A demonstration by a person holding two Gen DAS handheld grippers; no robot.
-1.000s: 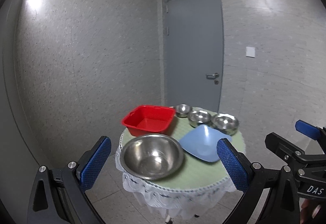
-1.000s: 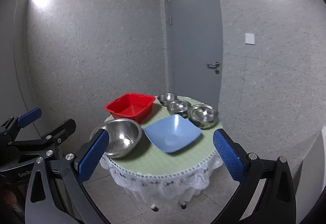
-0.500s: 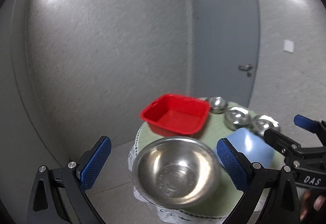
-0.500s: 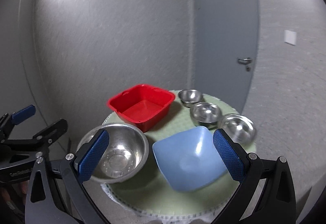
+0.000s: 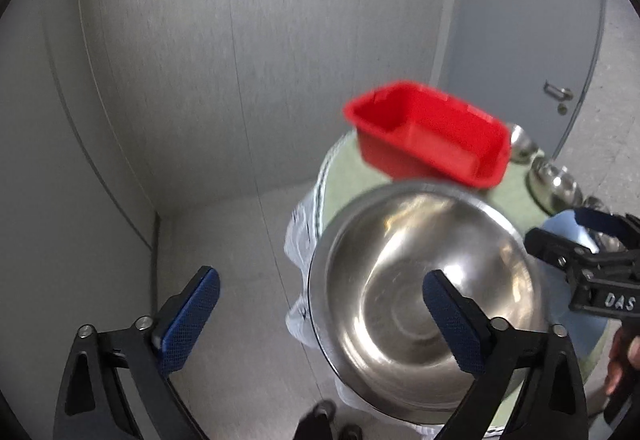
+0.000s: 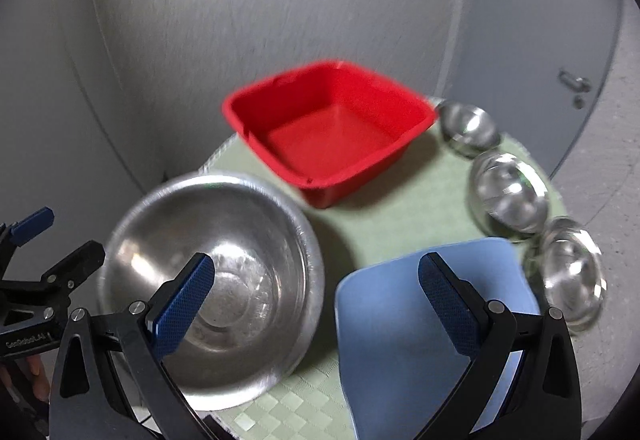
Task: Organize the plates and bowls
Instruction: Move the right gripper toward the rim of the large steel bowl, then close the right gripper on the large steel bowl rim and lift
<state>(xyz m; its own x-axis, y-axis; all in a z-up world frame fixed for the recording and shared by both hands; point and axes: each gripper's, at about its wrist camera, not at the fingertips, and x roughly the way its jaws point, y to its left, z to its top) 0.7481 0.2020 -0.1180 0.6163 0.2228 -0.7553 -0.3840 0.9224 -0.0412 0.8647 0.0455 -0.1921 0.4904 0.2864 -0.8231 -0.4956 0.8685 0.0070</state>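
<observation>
A large steel bowl [image 6: 212,288] sits at the near left of a small round table [image 6: 400,216] with a green cloth. A blue square plate [image 6: 396,328] lies to its right. A red square basin [image 6: 328,136] stands behind them. Three small steel bowls [image 6: 508,196] line the right edge. My left gripper [image 5: 320,316] is open above the large bowl's [image 5: 416,296] left rim, right finger over the bowl. My right gripper [image 6: 316,300] is open, left finger over the large bowl, right finger over the blue plate.
Grey walls close in behind the table, with a grey door [image 6: 540,40] at the right. The floor [image 5: 224,280] drops away left of the table. The right gripper's body [image 5: 592,264] shows at the right of the left wrist view.
Both grippers have moved forward and down toward the table; the bowls and plate now fill the lower views. Both stay open. Nothing on the table has moved.
</observation>
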